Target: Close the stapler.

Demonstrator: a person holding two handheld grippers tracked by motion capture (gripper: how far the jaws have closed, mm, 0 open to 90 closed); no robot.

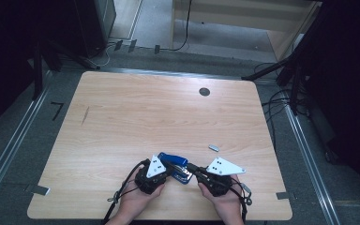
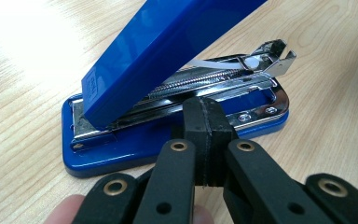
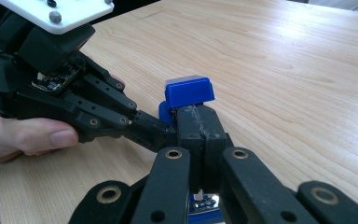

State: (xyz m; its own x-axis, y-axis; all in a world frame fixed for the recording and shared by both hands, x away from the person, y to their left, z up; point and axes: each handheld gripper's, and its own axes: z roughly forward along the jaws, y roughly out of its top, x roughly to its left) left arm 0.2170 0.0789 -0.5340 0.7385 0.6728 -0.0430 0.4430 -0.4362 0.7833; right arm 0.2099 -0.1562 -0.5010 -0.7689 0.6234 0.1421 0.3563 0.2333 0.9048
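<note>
Black fingers (image 2: 204, 135) of the left gripper (image 1: 151, 176) are sitting pressed together in the left gripper view, no gap showing between the pads, and their tips are resting against the near long edge of the blue stapler (image 2: 177, 84), about where the chrome staple channel meets the blue base; whether they are pinching a thin lip of metal or merely bracing against it is hard to tell. Just beyond those tips the stapler's blue top cover is standing swung up and open, with the spring and the staple rail exposed beneath it. In the right gripper view the right gripper (image 1: 215, 179) is also showing its fingers (image 3: 196, 140) closed flat against each other, with the stapler's blue end (image 3: 189, 91) just past and above their tips and more of the blue body lying under the finger linkage, so contact looks likely but a real grip is unclear. From the high view the stapler (image 1: 176, 165) is lying on the tabletop (image 1: 168, 108) directly between the two grippers, and a small silvery strip (image 1: 213, 147), possibly staples, is lying well beyond the right fingers. Judging by this, the work is at the opened-stapler stage; the next move probably calls for parting the right fingers and fetching that strip while the left is steadying the base.
</note>
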